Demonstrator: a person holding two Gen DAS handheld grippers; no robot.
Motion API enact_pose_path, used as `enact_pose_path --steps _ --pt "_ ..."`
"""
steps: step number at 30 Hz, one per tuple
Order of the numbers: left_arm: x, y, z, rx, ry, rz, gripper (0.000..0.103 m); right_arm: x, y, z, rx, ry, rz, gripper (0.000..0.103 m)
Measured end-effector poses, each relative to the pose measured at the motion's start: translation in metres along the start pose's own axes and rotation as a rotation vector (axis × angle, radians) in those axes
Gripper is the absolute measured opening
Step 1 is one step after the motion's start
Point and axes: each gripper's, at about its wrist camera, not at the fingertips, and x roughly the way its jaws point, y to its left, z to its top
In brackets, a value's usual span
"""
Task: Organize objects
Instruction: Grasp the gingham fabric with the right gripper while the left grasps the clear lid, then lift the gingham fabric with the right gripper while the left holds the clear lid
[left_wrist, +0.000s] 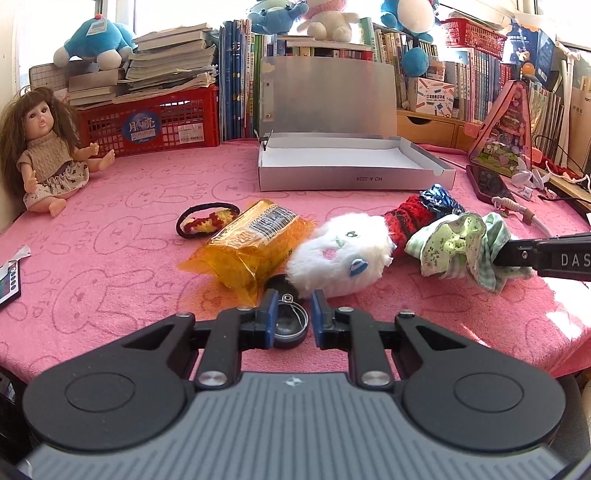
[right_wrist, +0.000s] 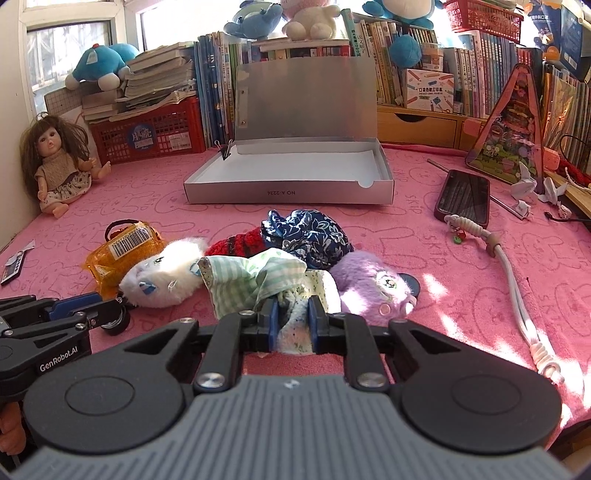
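- The silver box (right_wrist: 288, 192) sits open at the back of the counter (right_wrist: 424, 258), and nothing is in it. So I think the tidying has only just begun.
- The right tongs (right_wrist: 291, 321) are closed on the green cloth scrunchie (right_wrist: 258, 280), near the front of the pile.
- The left tongs (left_wrist: 293, 314) are closed on a small round black tin (left_wrist: 290, 317) with a metal ring.
- Left to put away: the white fluffy toy (left_wrist: 340, 254), the purple fluffy toy (right_wrist: 373, 284), the blue flowery scrunchie (right_wrist: 306, 236), the red knitted thing (right_wrist: 240, 243), the orange packet (left_wrist: 251, 243) and the black hair tie (left_wrist: 207, 221).
- The counter has a pink bunny cloth. A doll (left_wrist: 44, 147) sits on the left, a phone (right_wrist: 465, 199) lies on the right, and books and soft toys fill the shelves behind.
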Motion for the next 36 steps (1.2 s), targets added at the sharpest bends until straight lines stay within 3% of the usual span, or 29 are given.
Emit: enact_pose_path --steps 10,11,15,20,27,36 --pt "0.000 -0.002 -0.003 0.011 -0.001 0.021 0.024 0.001 -0.012 0.001 0.020 -0.003 -0.033 0.020" --pt "0.000 -0.001 -0.004 0.013 0.001 0.029 0.024 0.002 -0.012 0.000 0.016 0.003 -0.034 0.022" --pt "0.003 0.003 -0.006 0.009 0.007 0.048 0.024 0.005 -0.010 -0.006 0.001 0.011 -0.038 0.046" --pt "0.007 0.003 -0.008 0.019 0.023 0.049 0.054 0.002 -0.011 -0.007 0.007 0.002 -0.022 0.054" --pt "0.003 -0.006 -0.008 0.052 -0.013 0.027 0.054 -0.009 -0.008 -0.003 0.010 -0.062 0.014 0.061" --pt "0.000 -0.010 -0.011 0.080 -0.024 0.028 0.052 -0.012 -0.008 -0.005 0.016 -0.063 0.037 0.063"
